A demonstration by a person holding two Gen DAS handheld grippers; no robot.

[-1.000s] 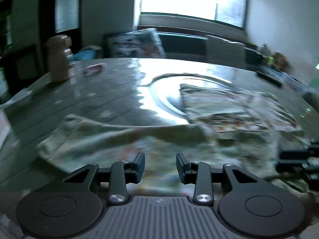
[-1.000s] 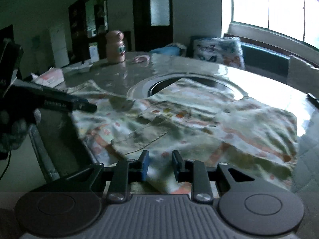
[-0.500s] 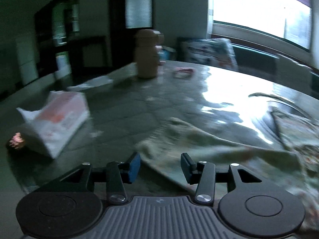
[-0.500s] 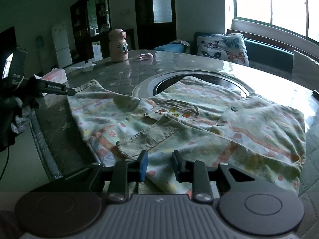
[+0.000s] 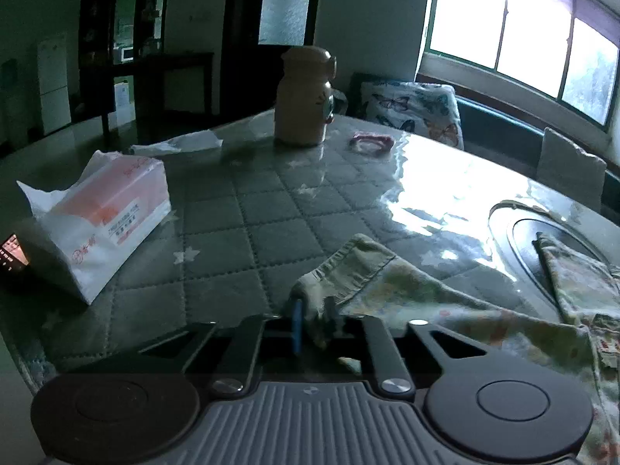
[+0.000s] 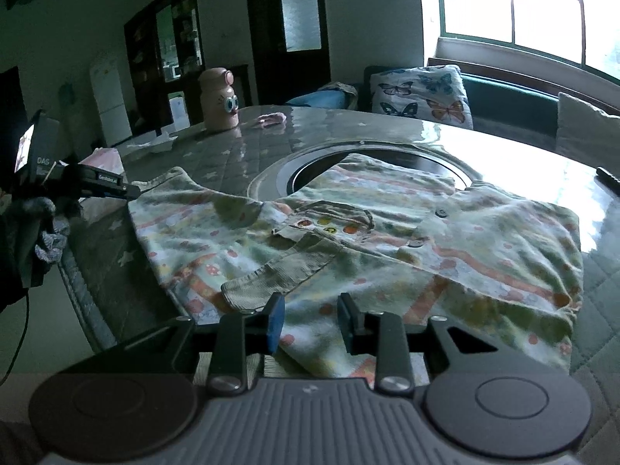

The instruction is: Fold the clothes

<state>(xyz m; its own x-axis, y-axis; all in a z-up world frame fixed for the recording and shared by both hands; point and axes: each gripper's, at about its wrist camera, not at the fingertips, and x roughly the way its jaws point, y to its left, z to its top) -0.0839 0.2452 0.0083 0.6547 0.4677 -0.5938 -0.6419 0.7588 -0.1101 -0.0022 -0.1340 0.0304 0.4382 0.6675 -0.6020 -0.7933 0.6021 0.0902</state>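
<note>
Now, left claw (image 5: 313, 319) pinching shirt (image 6: 348, 232) sleeve edge

Each set of tongs is matte black: two flat round discs at 7 and 5 o'clock, a grey ribbed plate between them, and two slim arms pinned with silver screws; the left tongs (image 5: 314, 319) carry a blue pad, as do the right tongs (image 6: 310, 319); white lettering marks the left tongs' side in the right wrist view.

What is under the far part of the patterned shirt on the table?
The shirt lies partly over a dark round inset in the quilted table. Only the inset's far rim shows; the rest is covered.
</note>
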